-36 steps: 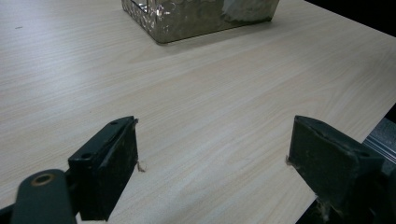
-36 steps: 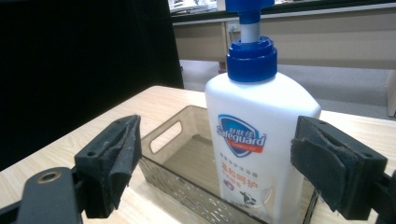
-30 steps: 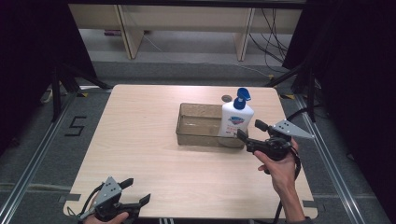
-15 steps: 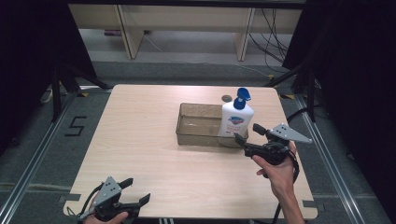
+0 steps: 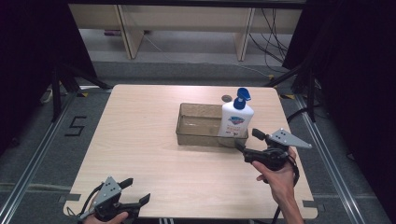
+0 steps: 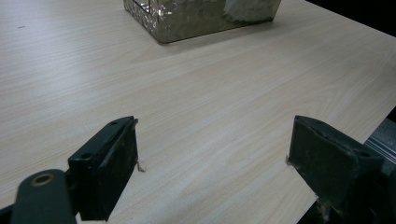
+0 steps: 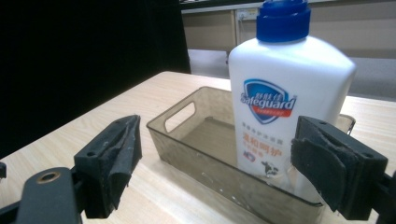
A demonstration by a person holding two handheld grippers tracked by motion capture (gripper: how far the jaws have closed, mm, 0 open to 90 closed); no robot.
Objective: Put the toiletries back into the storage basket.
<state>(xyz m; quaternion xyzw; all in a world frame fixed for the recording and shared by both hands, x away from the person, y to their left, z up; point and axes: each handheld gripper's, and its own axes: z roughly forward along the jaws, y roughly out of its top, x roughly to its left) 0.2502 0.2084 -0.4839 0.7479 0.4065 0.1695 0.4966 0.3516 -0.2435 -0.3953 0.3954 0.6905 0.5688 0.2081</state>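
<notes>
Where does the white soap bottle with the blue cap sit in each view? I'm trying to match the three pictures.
High view: the soap bottle stands upright in the right end of the tinted tray, just beyond the right hand-held gripper.
Left gripper view: a white patch behind the tray wall at the top edge, likely the bottle.
Right gripper view: right of centre, upright in the tray.
Shared landmark: the tray.

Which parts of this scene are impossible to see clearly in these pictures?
- White soap bottle with blue pump cap: cap top cut off by the right gripper view's upper edge.
- Its base: blurred behind the smoky transparent plastic tray wall.
- Small dark round object: too small, high view.
</notes>
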